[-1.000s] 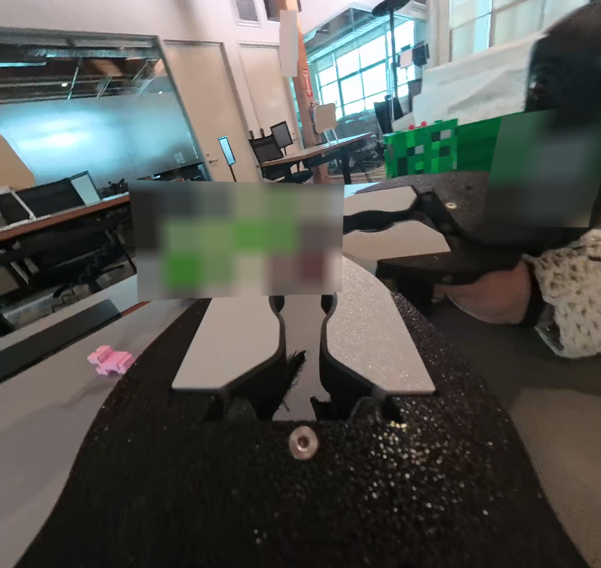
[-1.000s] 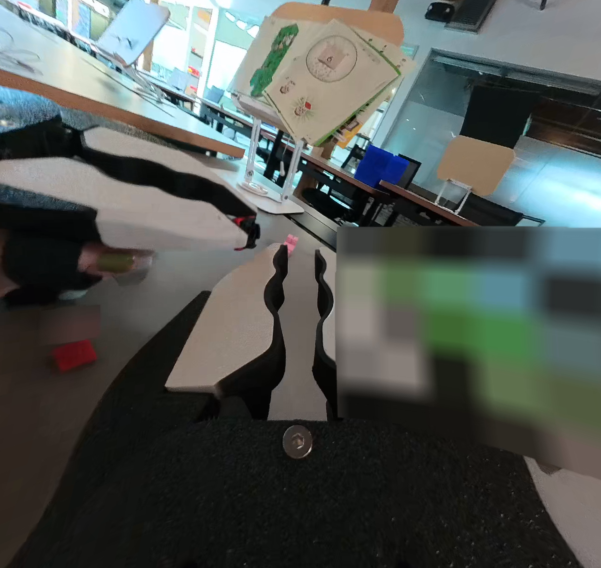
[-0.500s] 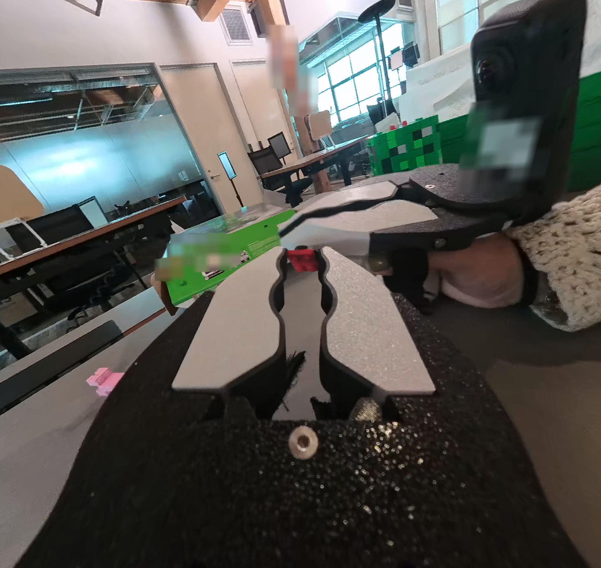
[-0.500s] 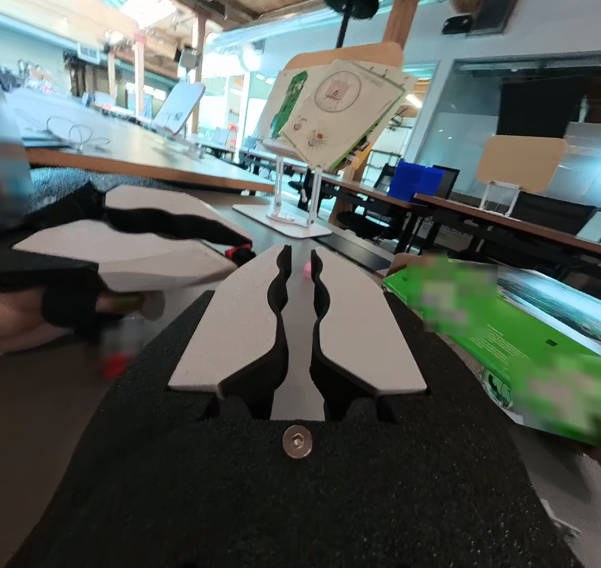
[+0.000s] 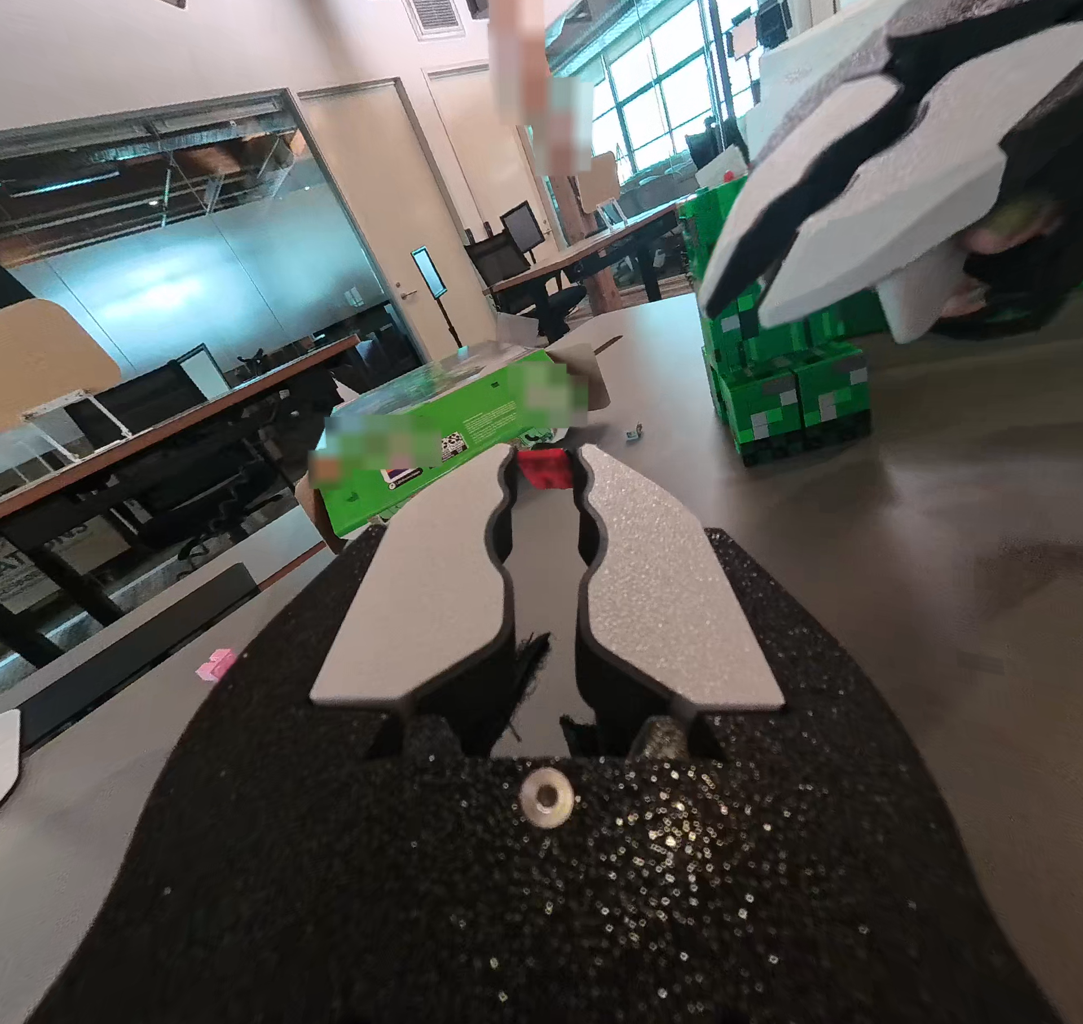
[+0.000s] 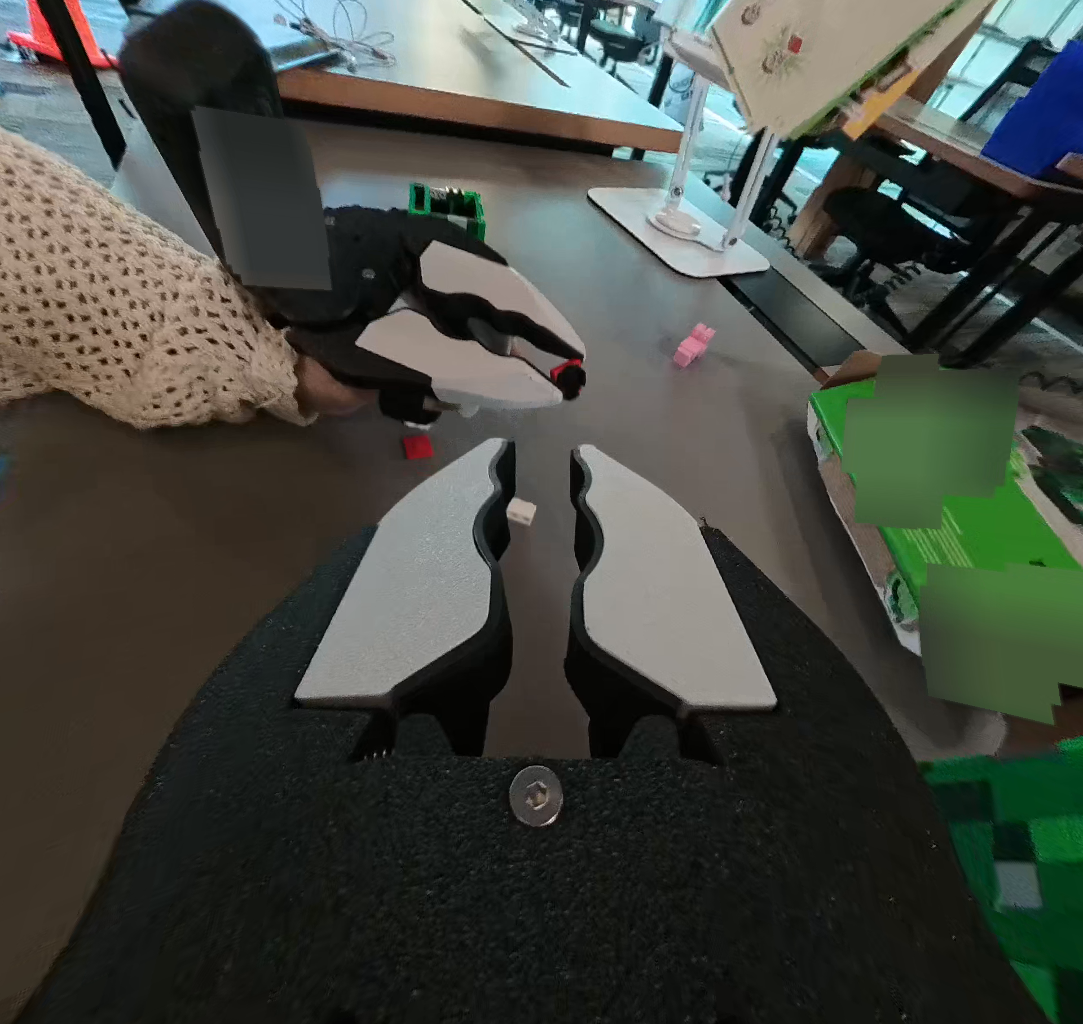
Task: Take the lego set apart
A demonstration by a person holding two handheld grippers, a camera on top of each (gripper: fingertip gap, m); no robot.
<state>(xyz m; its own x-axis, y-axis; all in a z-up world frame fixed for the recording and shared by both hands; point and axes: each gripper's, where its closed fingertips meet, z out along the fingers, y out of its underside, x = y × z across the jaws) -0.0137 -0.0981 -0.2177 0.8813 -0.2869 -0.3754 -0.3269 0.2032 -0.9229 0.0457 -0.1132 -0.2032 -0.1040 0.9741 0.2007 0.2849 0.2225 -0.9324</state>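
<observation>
My left gripper (image 5: pixel 544 456) is shut on a small red and black lego piece (image 5: pixel 545 471), held above the table. It also shows in the right wrist view (image 6: pixel 571 378), held by a hand in a knitted sleeve. My right gripper (image 6: pixel 542 457) is open and empty, above a small white piece (image 6: pixel 521 511) lying on the table between its fingers. In the left wrist view it (image 5: pixel 738 304) hangs in front of the green blocky lego figure (image 5: pixel 785 404). The figure's edge shows at the lower right of the right wrist view (image 6: pixel 1020 879).
A green box (image 5: pixel 433 439) lies beyond my left gripper. A loose red tile (image 6: pixel 417 446), a pink piece (image 6: pixel 693 345) and a green piece (image 6: pixel 448 205) lie on the dark table (image 6: pixel 176 527). A booklet stand (image 6: pixel 691 240) stands at the far edge.
My right gripper has drawn away from the left one, tilted down toward the table and opened. My left gripper still holds the red piece and has moved little.
</observation>
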